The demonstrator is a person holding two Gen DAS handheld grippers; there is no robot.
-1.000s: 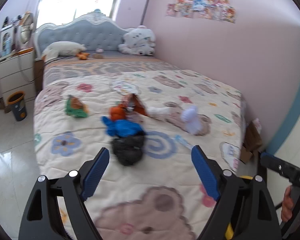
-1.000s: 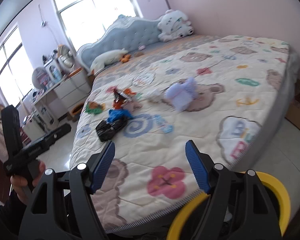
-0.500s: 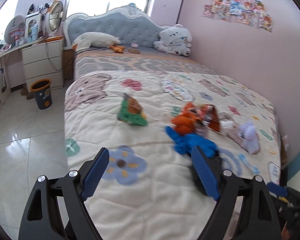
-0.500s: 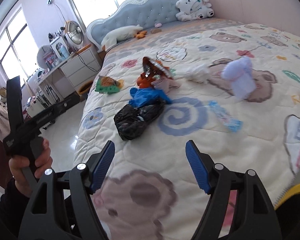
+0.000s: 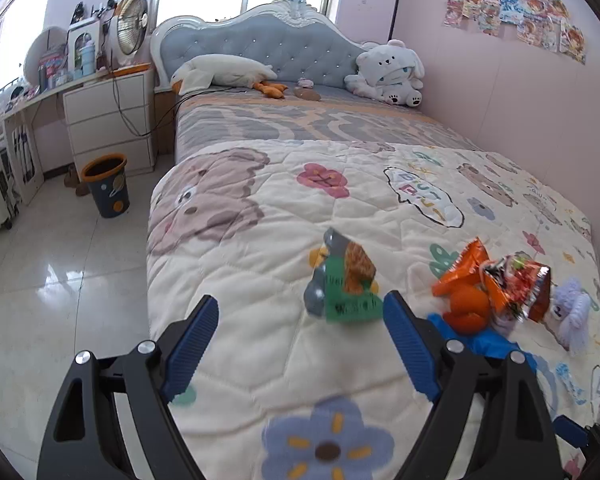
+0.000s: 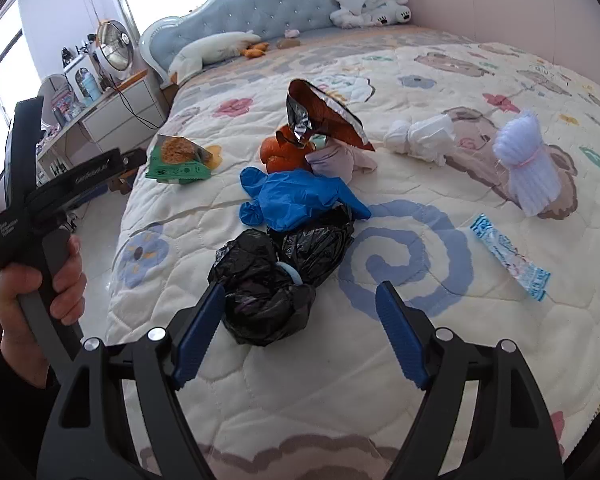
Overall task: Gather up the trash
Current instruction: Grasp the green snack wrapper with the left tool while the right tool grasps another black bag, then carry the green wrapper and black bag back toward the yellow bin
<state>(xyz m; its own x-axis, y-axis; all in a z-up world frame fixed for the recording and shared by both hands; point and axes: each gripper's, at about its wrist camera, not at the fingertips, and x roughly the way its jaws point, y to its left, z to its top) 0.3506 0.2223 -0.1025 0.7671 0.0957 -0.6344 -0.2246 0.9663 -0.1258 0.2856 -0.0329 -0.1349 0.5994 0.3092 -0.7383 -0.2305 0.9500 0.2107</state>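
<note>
Right gripper [image 6: 300, 332] spread wide, nothing between its ribbed blue pads, poised over the quilt [image 6: 300, 400]. Just ahead, nearly touching the left pad, sits a crumpled black plastic bag [image 6: 276, 280], glossy and lumpy. Beyond it a limp blue glove [image 6: 296, 196], then an orange ball [image 6: 278, 154] and a torn foil-lined snack bag [image 6: 324, 120]. Off right, a flat blue-white sachet [image 6: 508, 256].

Left gripper [image 5: 300, 340] also gaping, empty, above the quilt. A green snack packet [image 5: 346, 284], creased and somewhat blurred, lies just beyond the right pad. An orange-rimmed bin [image 5: 106, 184] stands on the floor, well apart.
</note>
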